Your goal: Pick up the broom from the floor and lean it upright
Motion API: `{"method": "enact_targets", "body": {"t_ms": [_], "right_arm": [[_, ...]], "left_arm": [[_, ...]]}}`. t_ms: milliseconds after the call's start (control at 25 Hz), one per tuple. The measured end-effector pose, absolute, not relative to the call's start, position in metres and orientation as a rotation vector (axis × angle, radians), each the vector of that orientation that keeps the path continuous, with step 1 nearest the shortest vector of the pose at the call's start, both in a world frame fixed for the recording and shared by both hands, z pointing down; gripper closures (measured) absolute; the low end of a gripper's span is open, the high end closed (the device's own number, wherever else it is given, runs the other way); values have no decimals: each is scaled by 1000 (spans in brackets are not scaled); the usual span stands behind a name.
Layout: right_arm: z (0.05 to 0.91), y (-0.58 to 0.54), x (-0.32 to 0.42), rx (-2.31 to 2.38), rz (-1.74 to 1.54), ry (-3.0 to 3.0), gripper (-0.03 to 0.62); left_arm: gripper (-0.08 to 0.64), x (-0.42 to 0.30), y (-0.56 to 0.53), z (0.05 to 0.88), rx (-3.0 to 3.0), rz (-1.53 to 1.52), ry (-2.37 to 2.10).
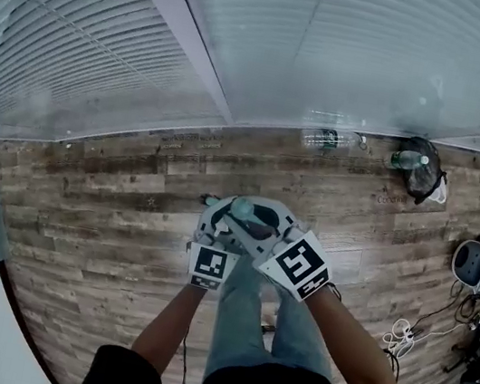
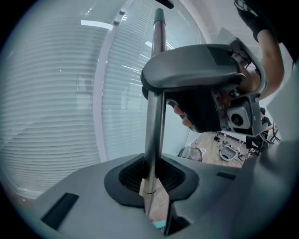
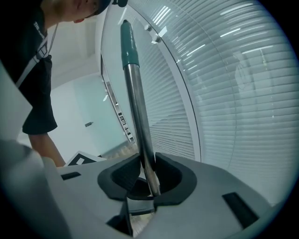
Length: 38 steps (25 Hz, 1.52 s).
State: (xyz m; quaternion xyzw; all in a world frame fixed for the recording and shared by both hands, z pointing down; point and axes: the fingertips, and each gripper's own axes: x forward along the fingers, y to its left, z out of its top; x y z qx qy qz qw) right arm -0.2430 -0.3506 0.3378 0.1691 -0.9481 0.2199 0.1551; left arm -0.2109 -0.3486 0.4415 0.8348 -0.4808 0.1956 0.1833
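Two hand-held grippers hold the broom (image 3: pixel 135 93), which stands near upright in front of you, over the wooden floor (image 1: pixel 110 200) by the blinds (image 3: pixel 233 93). Your left hand-held gripper (image 2: pixel 152 179) is closed on bare metal low down; your right hand-held gripper (image 3: pixel 147 179) is clamped higher (nearer the teal end), just above the left.

A weathered wood-plank floor (image 1: pixel 108 209) meets a glass wall with pale horizontal blinds (image 1: pixel 383 55) and a white frame post (image 1: pixel 191 26), a plastic bottle (image 1: pixel 327 139) and dark bag (image 1: pixel 421 168) lying at its foot, cables (image 1: pixel 437 327) near the floor's right edge.
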Motion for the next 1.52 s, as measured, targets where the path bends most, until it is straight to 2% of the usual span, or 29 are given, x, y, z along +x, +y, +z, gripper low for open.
{"method": "enact_targets", "body": {"t_ms": [240,480,680,1200,1520], "right_arm": [[369,-388,-236,553,620,-2699,483],[432,-411,-240,522,628,-2741,440],[484,-417,-257,416,476,-2707,495],[541,-483,-275,376,461,-2627,503],[550,-501,-274,378,462,-2616,503]], "left_arm": [[474,-209,-388,480,2331,607,-1338],[474,-210,-406,556,2201,646,-1298],[474,-227,-416,612,2099,703,-1313],[474,-233,-470,668,1967,722,-1281],[474,-230,-492,673,1959,761,-1247]]}}
